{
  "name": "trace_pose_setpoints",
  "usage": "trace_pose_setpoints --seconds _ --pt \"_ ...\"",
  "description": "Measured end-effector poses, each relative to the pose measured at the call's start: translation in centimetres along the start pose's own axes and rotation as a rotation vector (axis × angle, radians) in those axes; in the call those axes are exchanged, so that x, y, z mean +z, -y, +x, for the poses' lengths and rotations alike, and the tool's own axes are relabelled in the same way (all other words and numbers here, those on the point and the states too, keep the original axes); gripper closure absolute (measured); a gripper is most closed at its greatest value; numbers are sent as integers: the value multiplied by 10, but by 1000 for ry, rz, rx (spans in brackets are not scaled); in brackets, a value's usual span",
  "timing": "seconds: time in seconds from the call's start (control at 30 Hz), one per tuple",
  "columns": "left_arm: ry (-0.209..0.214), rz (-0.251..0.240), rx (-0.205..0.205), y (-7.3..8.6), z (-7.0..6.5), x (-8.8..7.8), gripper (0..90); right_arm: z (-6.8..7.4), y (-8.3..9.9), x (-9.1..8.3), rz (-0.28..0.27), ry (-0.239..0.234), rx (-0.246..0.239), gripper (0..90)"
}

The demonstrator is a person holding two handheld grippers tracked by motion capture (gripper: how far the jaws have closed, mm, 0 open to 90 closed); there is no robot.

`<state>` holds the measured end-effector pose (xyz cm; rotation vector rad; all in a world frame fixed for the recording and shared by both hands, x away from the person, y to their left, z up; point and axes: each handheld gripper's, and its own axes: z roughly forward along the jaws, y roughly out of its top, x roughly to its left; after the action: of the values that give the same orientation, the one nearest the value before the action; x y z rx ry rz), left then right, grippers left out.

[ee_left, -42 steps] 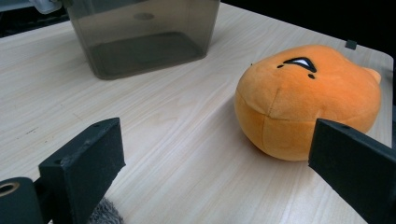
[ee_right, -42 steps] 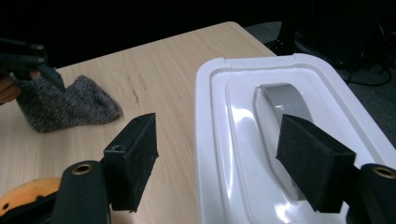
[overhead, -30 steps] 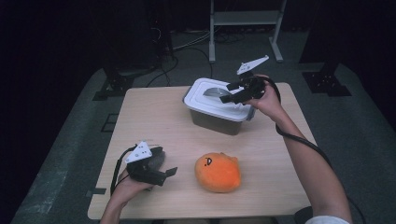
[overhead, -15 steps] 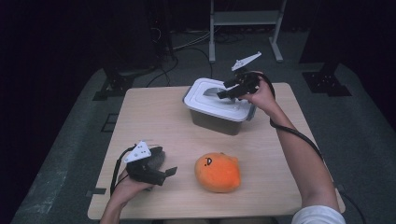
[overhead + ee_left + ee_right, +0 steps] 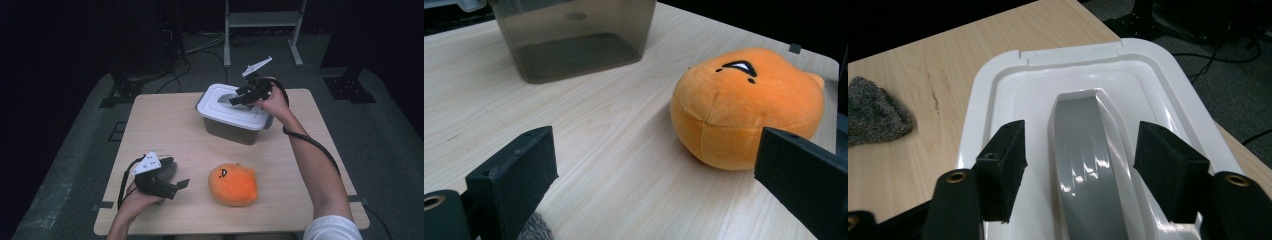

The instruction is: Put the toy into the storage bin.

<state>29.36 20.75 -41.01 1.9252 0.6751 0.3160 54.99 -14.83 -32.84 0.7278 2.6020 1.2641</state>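
The right gripper [image 5: 1078, 165] has just been closing its jaws; the grey handle [image 5: 1088, 150] of the white lid [image 5: 235, 107] stands between them, not yet pinched. The box [image 5: 232, 127] sits at the far right of the table [image 5: 165, 125]. An off-centre squeeze could slip off the glossy handle. The left gripper [image 5: 649, 185] rests open beside the orange plush [image 5: 233, 184].

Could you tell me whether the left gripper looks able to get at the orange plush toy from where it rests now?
Probably yes. The left gripper rests on the table with its jaws open toward the orange plush toy, and only bare tabletop lies between them.
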Motion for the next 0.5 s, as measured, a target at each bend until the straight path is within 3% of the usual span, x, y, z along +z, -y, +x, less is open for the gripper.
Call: trace_pose_setpoints --seconds 0.23,0.5 --pt "-1 1 -1 -1 0 -1 28 -1 0 1 -5 -31 5 531" --pt "-1 8 -4 1 1 -1 29 1 0 3 -5 -33 5 594"
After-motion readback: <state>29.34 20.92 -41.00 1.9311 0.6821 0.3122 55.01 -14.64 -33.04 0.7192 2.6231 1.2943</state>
